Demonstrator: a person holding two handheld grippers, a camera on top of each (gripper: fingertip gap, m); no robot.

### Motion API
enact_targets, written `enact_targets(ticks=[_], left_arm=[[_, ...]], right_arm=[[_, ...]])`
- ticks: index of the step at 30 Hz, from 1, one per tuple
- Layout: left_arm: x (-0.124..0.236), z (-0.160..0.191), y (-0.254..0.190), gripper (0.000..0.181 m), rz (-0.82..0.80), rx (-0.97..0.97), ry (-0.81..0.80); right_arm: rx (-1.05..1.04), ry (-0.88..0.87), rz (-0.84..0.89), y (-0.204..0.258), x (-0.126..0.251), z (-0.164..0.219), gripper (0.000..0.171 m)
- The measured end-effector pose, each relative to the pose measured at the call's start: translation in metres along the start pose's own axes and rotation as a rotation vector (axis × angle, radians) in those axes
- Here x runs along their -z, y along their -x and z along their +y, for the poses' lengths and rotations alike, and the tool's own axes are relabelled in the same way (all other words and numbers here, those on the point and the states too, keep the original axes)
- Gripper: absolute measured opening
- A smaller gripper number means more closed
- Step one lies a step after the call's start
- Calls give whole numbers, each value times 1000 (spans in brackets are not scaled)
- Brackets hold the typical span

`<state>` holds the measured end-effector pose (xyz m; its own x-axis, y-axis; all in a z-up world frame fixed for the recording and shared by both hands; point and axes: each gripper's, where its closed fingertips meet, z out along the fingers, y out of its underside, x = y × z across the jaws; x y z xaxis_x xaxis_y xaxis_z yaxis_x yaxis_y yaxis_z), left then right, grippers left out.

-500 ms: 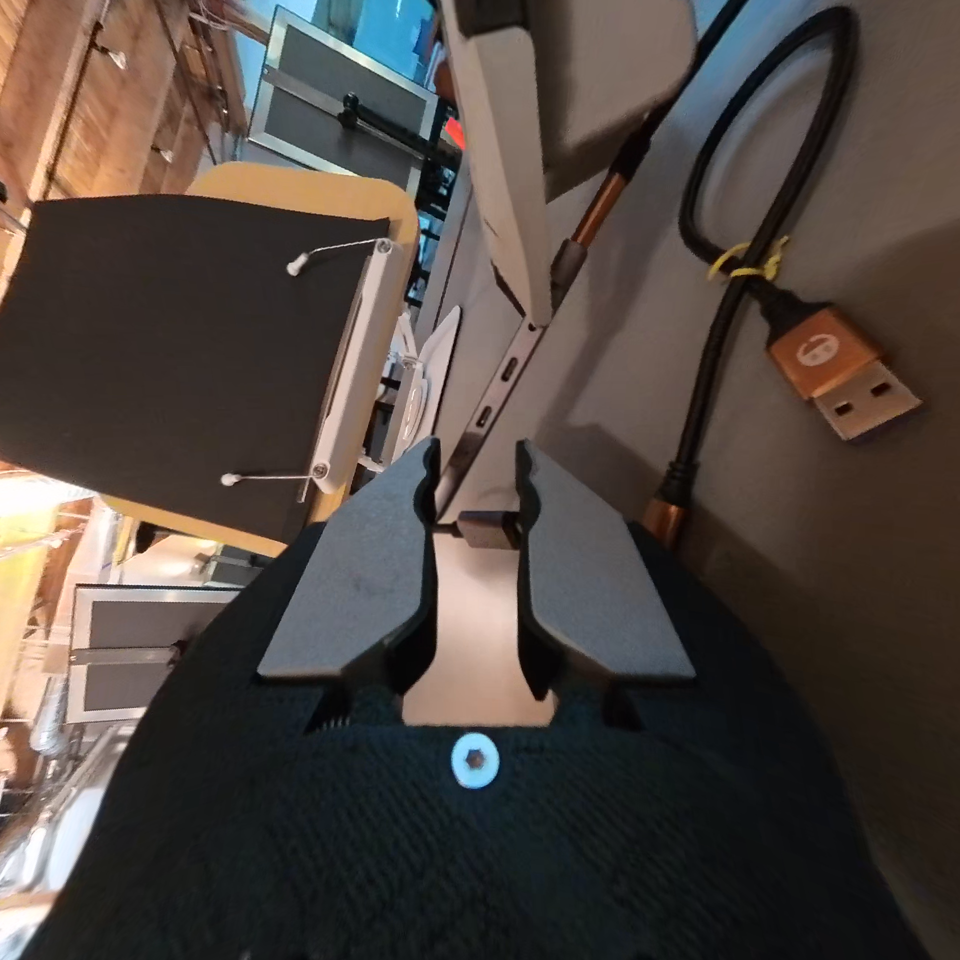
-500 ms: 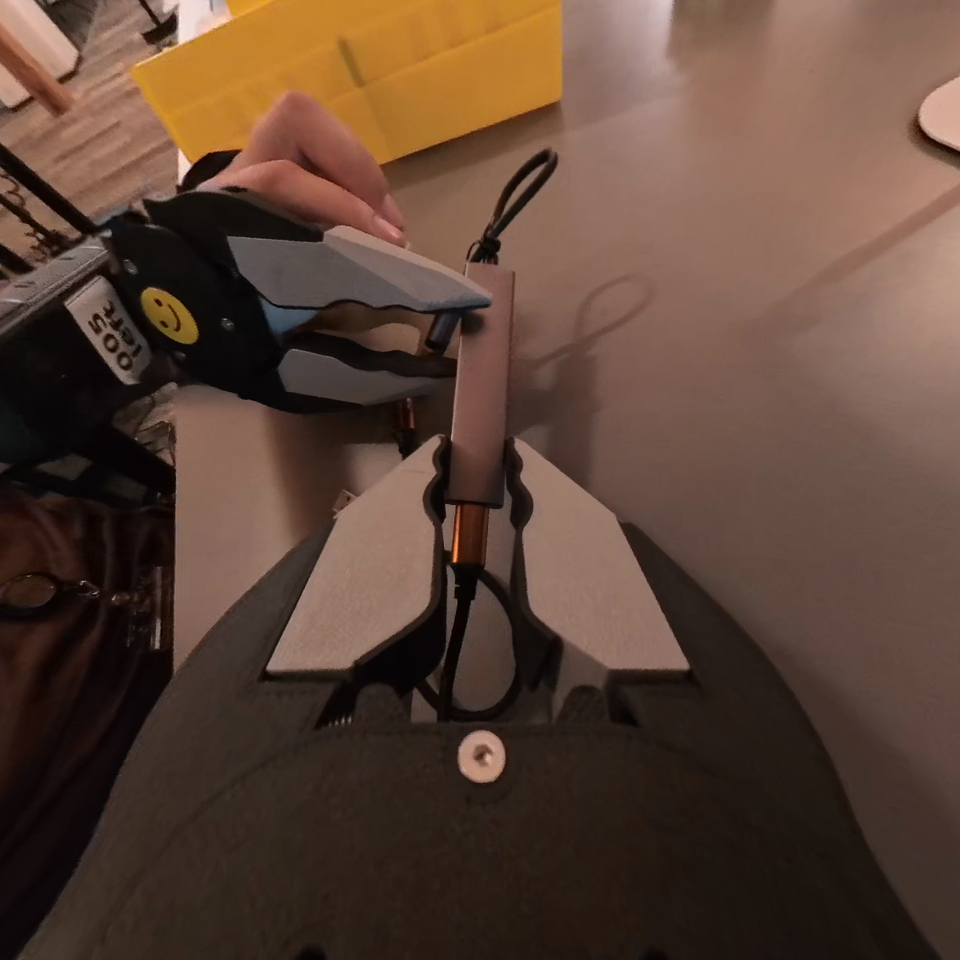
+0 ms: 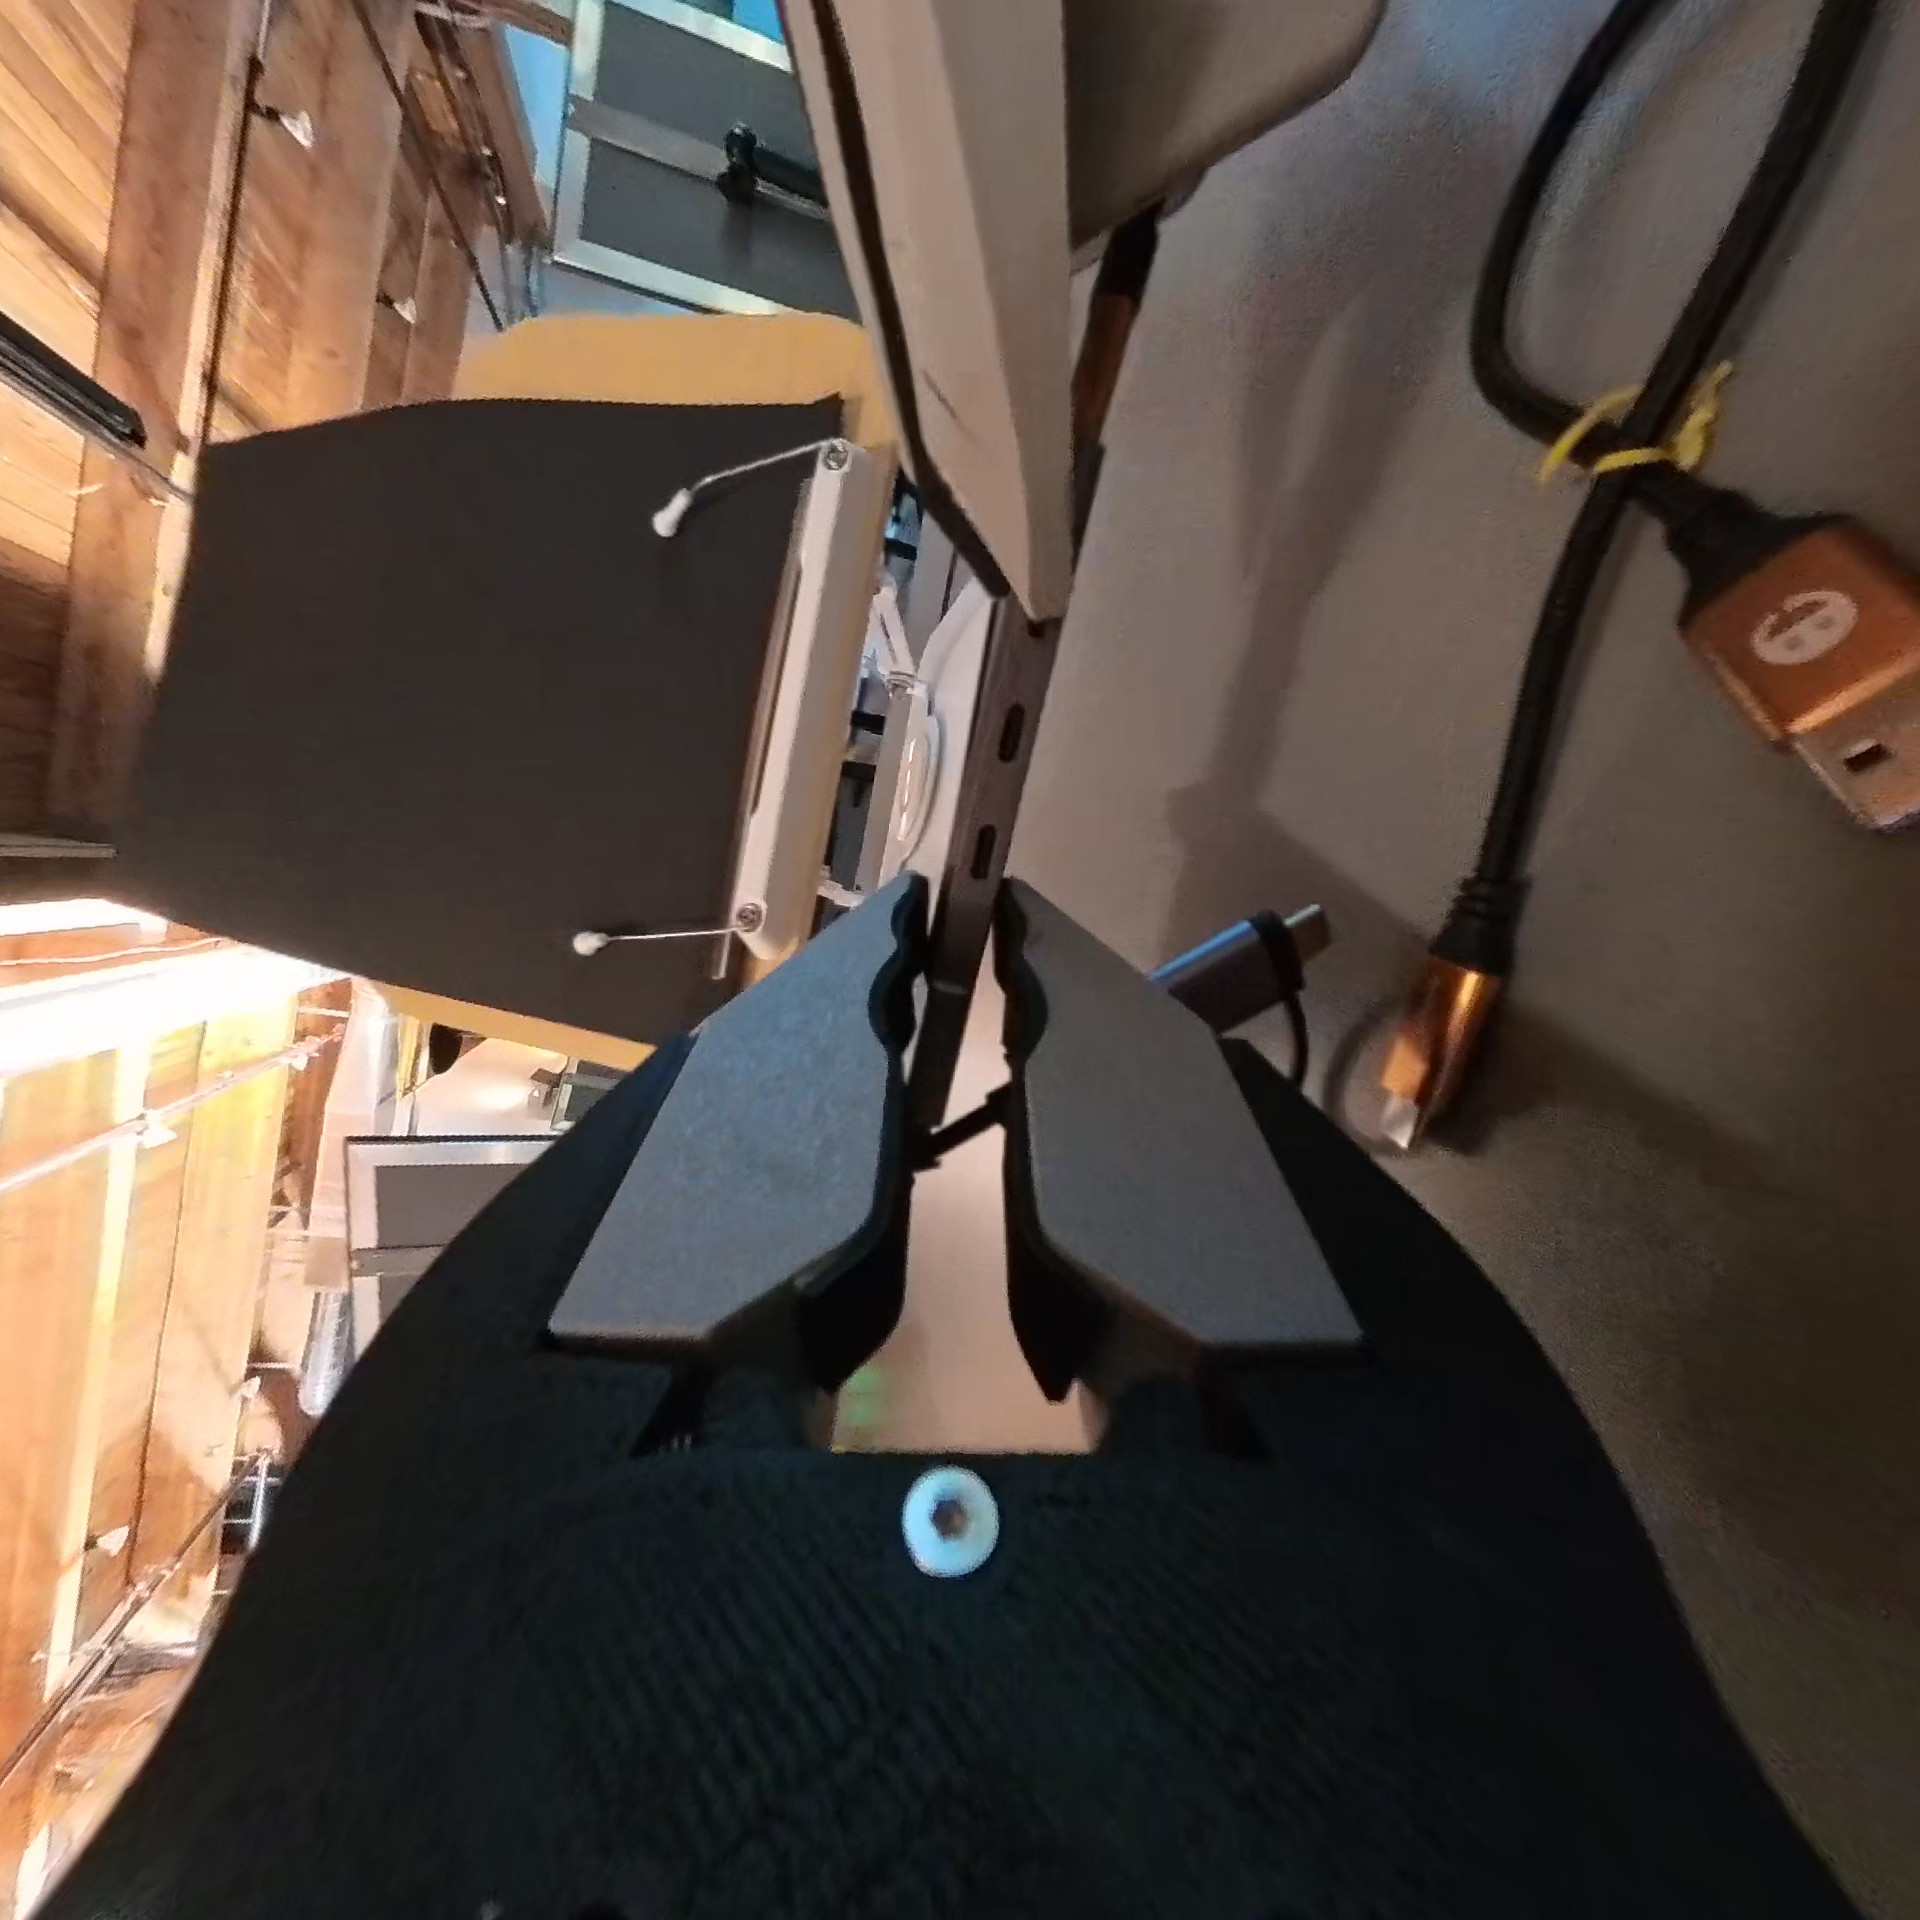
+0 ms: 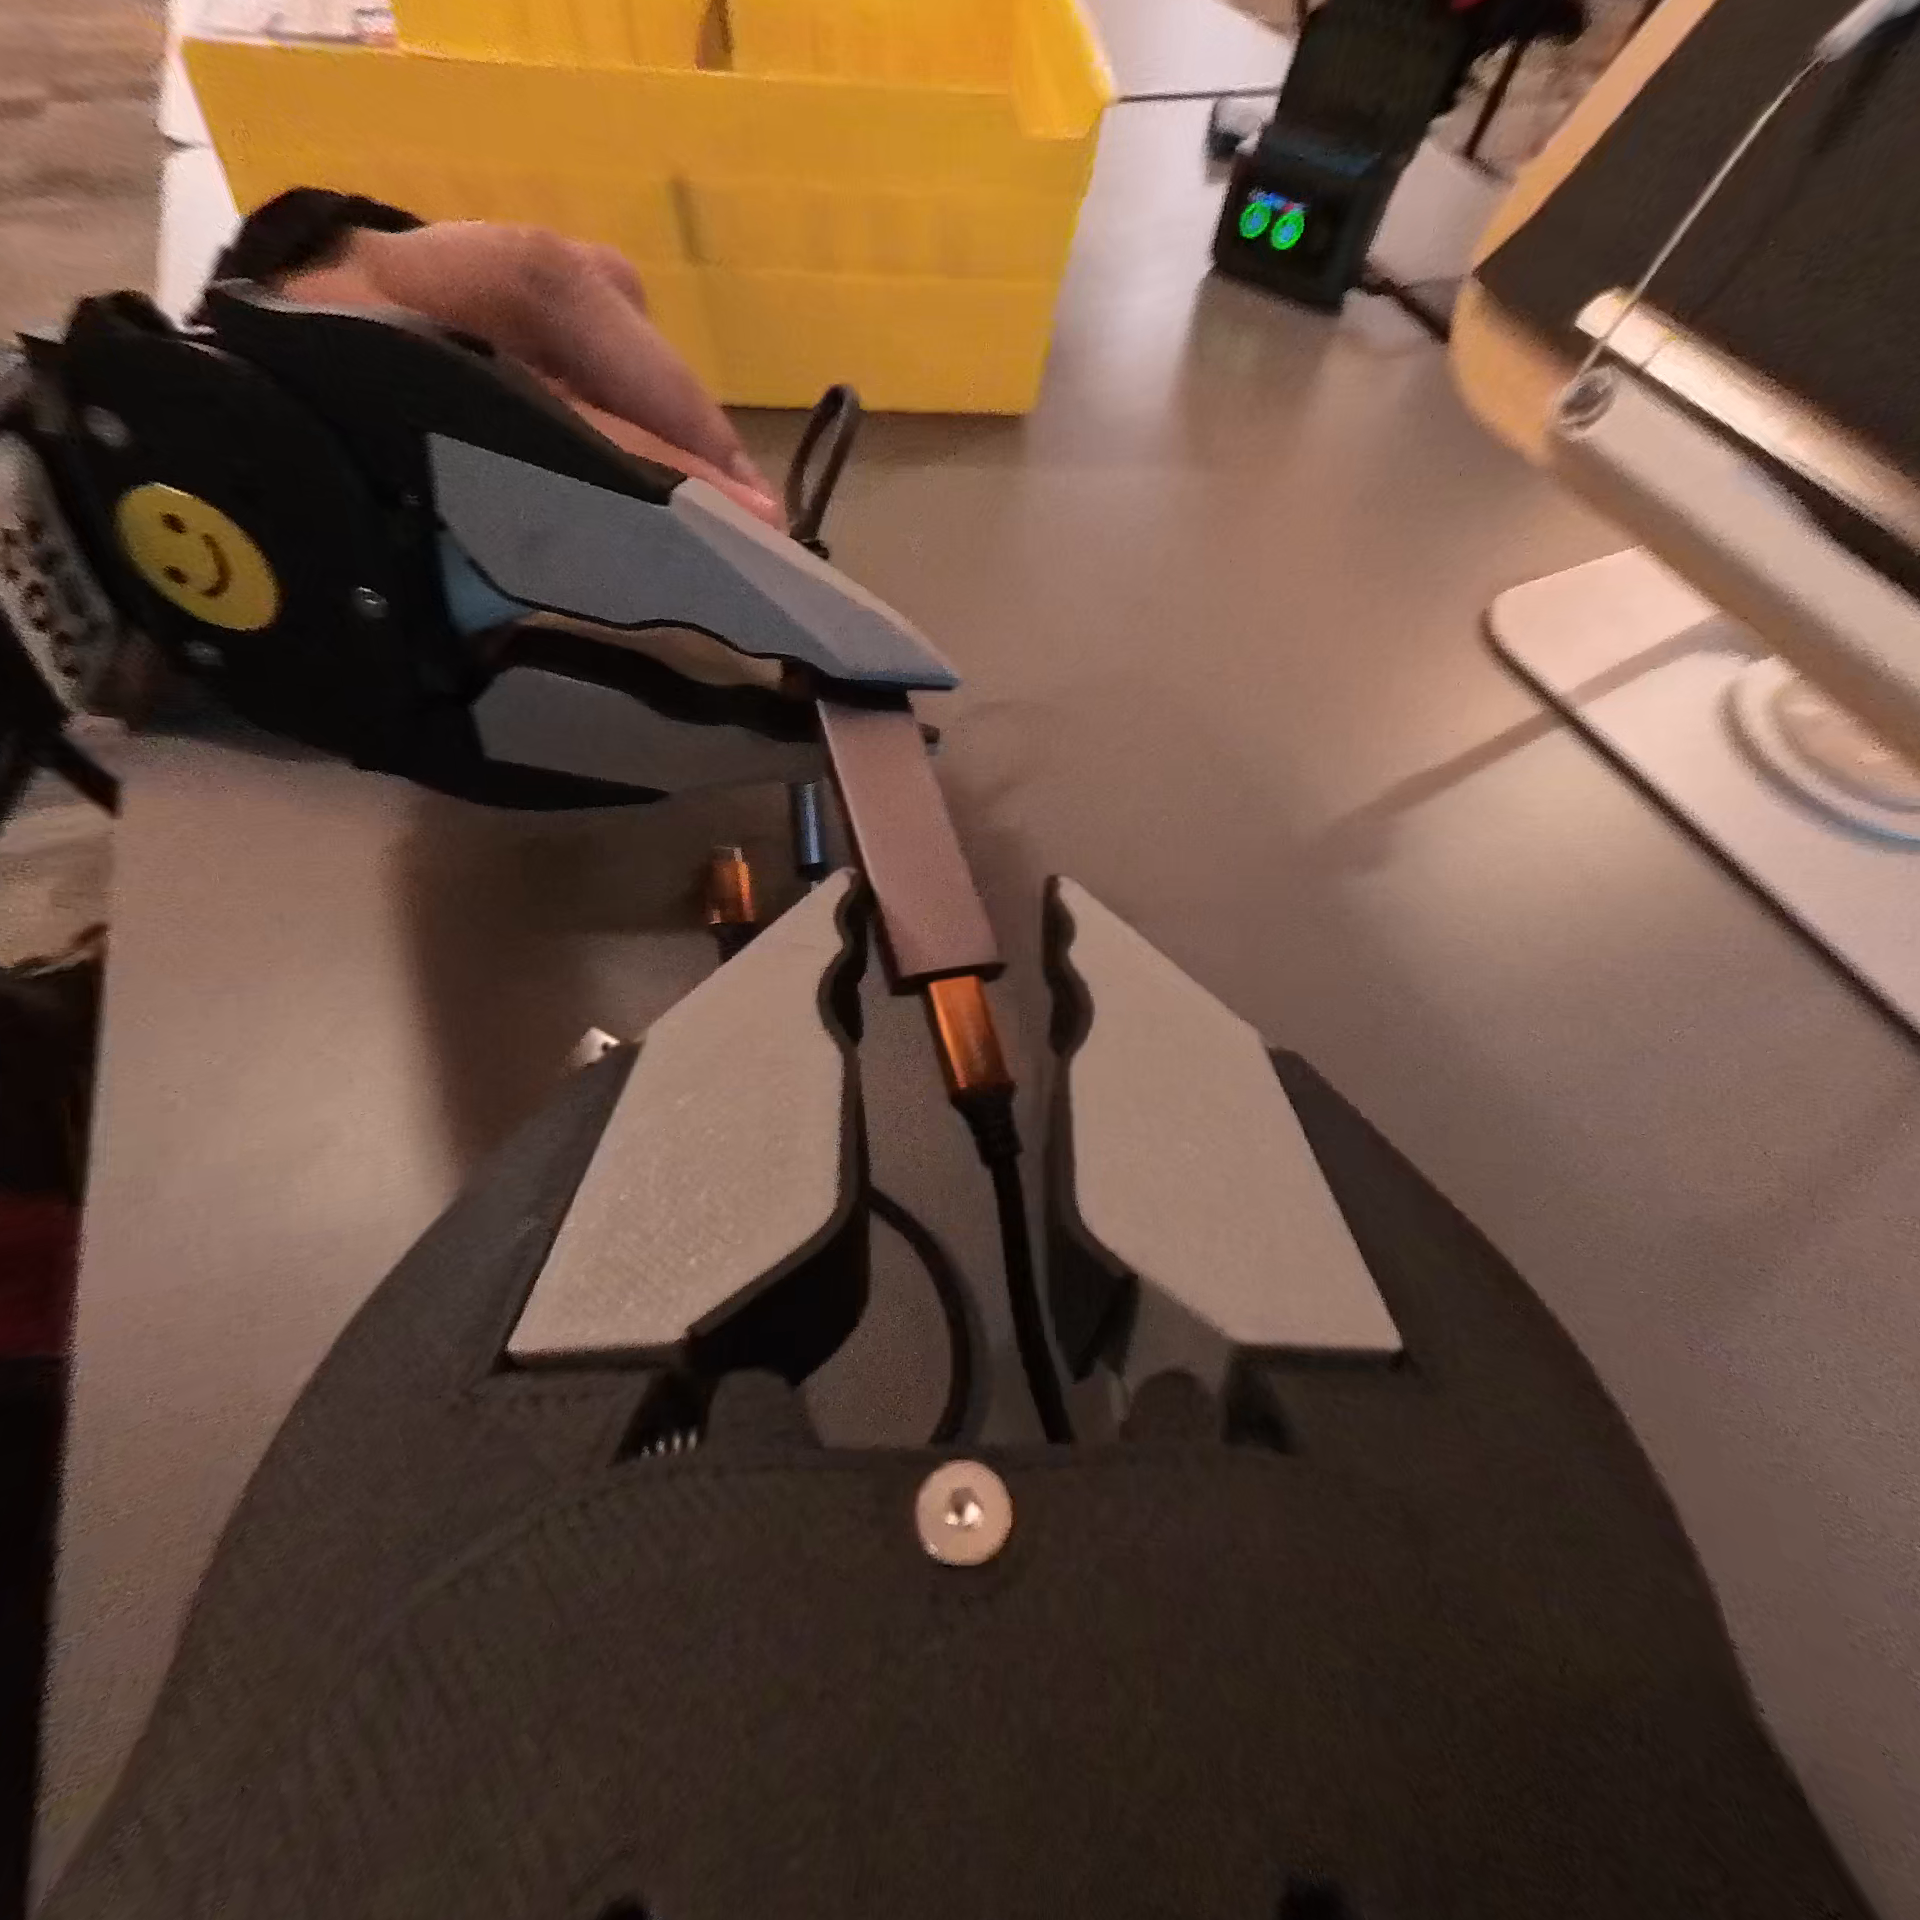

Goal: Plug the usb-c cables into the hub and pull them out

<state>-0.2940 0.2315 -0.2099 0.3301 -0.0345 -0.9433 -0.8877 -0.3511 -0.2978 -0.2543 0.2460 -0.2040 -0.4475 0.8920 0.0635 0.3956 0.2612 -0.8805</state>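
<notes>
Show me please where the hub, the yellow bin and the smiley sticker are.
hub [image 4: 914, 831]: right wrist view, on its top face.
yellow bin [image 4: 831, 208]: right wrist view, on its front wall.
smiley sticker [image 4: 195, 559]: right wrist view, on its middle.

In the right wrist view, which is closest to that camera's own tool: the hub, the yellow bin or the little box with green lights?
From the right tool:
1. Hub, between its fingers.
2. Yellow bin, far back, left.
3. Box with green lights, far back, right; nearly level with the bin.

Two close wrist cameras face each other across the hub [image 4: 914, 842].
</notes>
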Motion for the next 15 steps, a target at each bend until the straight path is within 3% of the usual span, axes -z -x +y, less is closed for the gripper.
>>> enact_targets(ticks=[5, 15], left_arm=[[2, -2, 5, 9, -27, -5, -8], [0, 1, -3, 9, 13, -4, 18]], right_arm=[[122, -14, 148, -10, 5, -8, 49], [98, 53, 229, -23, 2, 3, 52]])
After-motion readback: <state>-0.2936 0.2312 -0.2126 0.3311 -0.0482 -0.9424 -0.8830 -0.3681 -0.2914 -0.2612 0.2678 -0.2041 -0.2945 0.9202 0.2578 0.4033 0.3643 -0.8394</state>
